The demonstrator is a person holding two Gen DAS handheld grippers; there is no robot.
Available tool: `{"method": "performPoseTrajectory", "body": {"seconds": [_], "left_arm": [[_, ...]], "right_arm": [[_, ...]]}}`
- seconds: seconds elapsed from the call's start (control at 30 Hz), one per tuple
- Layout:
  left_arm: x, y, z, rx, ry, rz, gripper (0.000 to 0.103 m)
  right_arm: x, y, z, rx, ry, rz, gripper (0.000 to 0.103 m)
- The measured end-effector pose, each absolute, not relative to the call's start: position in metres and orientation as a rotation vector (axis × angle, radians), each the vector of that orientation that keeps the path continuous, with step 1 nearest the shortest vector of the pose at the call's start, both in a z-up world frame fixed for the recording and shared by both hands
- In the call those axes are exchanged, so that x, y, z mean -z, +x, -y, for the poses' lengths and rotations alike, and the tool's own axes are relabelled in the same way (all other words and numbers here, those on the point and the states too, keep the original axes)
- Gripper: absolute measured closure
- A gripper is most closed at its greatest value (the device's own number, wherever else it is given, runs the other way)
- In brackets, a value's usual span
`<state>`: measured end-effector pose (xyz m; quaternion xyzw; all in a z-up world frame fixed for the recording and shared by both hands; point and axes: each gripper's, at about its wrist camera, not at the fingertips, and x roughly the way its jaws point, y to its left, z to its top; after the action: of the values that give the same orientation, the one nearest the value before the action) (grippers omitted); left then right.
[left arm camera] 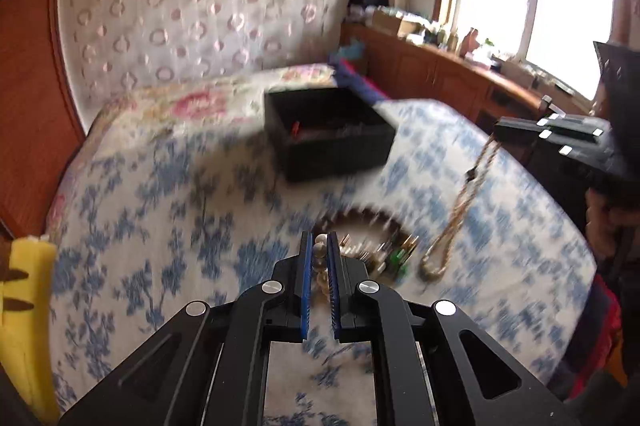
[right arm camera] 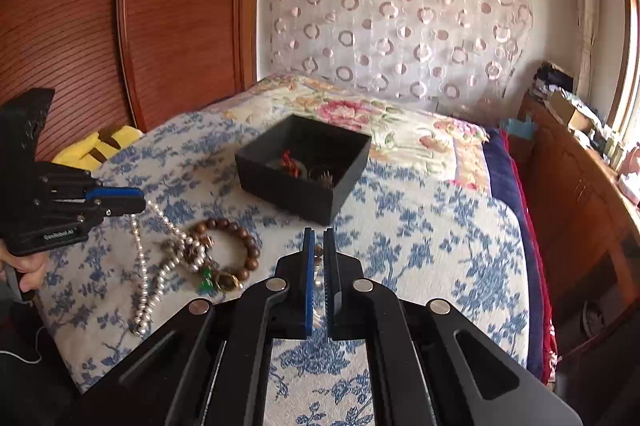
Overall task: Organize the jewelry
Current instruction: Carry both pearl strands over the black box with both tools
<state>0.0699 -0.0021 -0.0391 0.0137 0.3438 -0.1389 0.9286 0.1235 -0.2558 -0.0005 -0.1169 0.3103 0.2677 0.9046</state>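
My left gripper [left arm camera: 319,240] is shut on a white pearl necklace [left arm camera: 320,254]. In the right wrist view the same gripper [right arm camera: 138,202] holds the pearl necklace [right arm camera: 140,266] up by one end, and the rest trails on the bed. My right gripper [right arm camera: 319,236] is shut on a thin brown bead chain [right arm camera: 318,260]. From the left wrist view that chain [left arm camera: 460,209] hangs from the right gripper [left arm camera: 498,133] down to the bedspread. A dark wooden bead bracelet [right arm camera: 240,238] lies on the bed between the two. The open black box [right arm camera: 304,173] stands farther back with jewelry inside.
A blue floral bedspread [right arm camera: 420,226] covers the bed. A green charm [right arm camera: 206,278] lies tangled with the bracelet. A yellow plush [right arm camera: 104,141] sits at the left edge by the wooden wardrobe [right arm camera: 80,25]. A wooden cabinet [right arm camera: 580,193] runs along the right under the window.
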Motion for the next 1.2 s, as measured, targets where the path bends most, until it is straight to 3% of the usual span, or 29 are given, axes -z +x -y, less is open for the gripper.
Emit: {"method": "performPoseTrajectory", "body": {"seconds": [0.33, 1.2], "left_arm": [[-0.016, 0.063, 0.015, 0.310, 0.020, -0.579, 0.097], [-0.094, 0.093, 0.007, 0.248, 0.050, -0.443, 0.097]], "right_arm": [[-0.035, 0.123, 0.249, -0.565, -0.237, -0.560, 0.098], [-0.112, 0.156, 0.233, -0.563, -0.243, -0.419, 0.098]]}}
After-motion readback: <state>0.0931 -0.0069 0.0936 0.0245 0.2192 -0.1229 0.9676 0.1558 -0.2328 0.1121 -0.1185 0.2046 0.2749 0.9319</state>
